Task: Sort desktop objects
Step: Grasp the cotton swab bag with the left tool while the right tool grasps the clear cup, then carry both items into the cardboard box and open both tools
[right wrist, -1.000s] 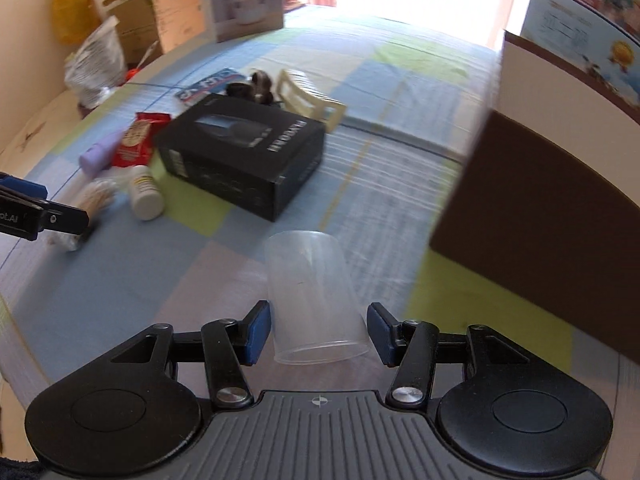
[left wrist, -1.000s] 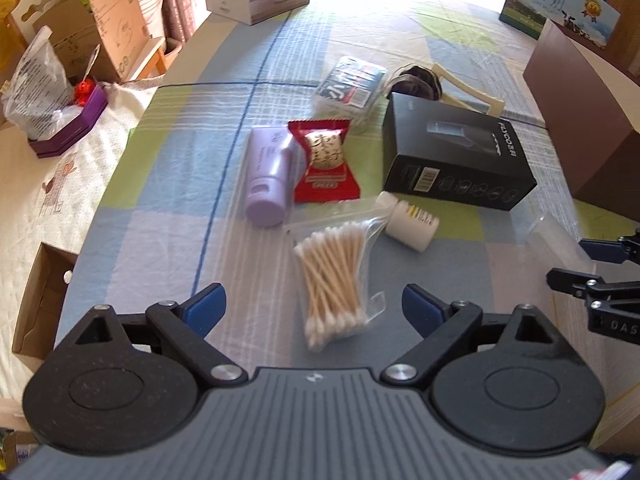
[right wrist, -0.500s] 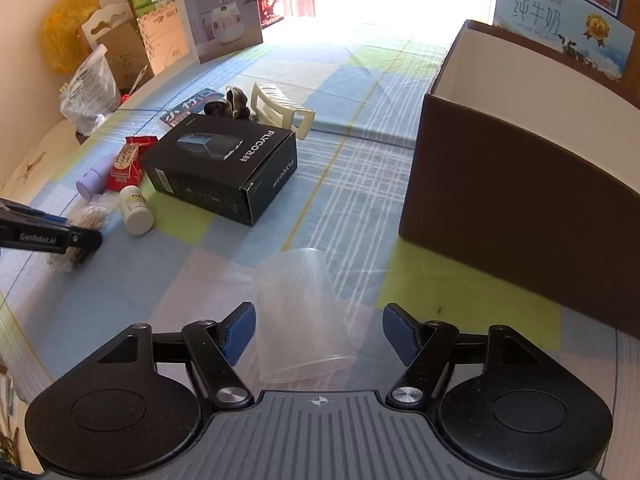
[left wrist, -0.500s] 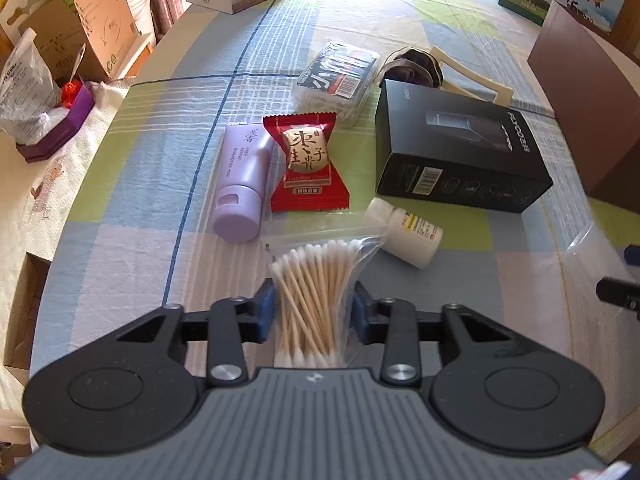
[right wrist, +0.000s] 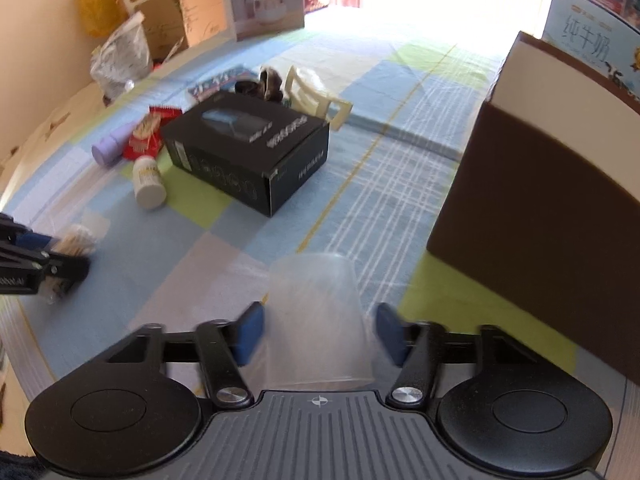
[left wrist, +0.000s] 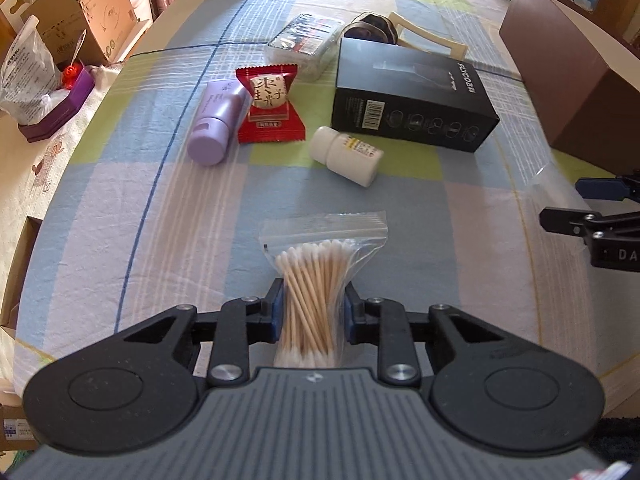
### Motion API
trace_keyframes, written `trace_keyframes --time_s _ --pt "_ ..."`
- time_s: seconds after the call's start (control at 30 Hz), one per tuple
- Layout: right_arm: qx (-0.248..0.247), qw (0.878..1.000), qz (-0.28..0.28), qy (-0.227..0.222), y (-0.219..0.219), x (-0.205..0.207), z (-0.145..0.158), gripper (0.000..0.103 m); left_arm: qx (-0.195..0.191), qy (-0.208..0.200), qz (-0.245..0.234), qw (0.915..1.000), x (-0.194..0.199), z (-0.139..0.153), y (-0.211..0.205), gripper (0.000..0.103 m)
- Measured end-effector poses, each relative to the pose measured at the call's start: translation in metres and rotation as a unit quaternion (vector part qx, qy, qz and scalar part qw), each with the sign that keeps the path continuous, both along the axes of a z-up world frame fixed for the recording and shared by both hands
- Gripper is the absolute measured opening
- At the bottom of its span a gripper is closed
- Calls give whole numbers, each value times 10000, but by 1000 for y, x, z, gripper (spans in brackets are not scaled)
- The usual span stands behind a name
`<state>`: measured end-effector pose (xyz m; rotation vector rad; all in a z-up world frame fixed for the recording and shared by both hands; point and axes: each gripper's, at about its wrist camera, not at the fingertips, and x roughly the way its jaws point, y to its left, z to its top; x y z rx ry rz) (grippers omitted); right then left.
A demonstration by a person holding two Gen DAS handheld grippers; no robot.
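Observation:
My left gripper [left wrist: 313, 314] is shut on a clear zip bag of cotton swabs [left wrist: 316, 280], held above the checked tablecloth [left wrist: 120, 208]. My right gripper [right wrist: 318, 334] is open around a clear plastic cup [right wrist: 316, 320] that lies on its side between the blue pads; small gaps show on both sides. On the cloth lie a white pill bottle [left wrist: 348, 156], a red snack packet [left wrist: 270, 104], a purple tube [left wrist: 218, 124] and a black box [left wrist: 412, 100]. A large brown box [right wrist: 552, 184] stands to the right.
A clear packet [left wrist: 306, 42], a dark hair clip [left wrist: 370, 28] and a cream frame [left wrist: 428, 40] lie behind the black box. Cartons and bags [left wrist: 52, 40] crowd the left edge. The right gripper shows at the left wrist view's right edge [left wrist: 600, 220].
My left gripper closed on the swab bag and drew it back from the other items. My right gripper opened off the cup, then narrowed around it again.

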<state>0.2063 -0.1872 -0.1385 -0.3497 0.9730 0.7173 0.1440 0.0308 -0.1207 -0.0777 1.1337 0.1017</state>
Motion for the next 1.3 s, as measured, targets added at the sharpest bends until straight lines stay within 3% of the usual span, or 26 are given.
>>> trace_keyframes --time_s 0.1,0.23,0.53,0.77,1.0,1.3 --pt "-15 10000 52 -13 -4 -2 0 50 -36 -2 14 10000 0 0 -6 23" --pt "182 9994 -32 302 -19 0 4 49 -37 6 13 10000 0 0 -16 23" --pt "933 9922 -431 707 -65 6 45 49 -164 -253 -230 9993 7 27 -44 22" --pt "1214 9885 -762 478 -104 10 83 50 -280 -775 -769 9936 27 69 -83 21" --pt "1523 9808 -1214 55 -150 25 122 50 -392 -1328 -1451 9797 60 109 -136 21" --pt "1456 9692 -1931 -457 -210 73 147 50 -442 -1704 -2100 9617 118 127 -207 21"
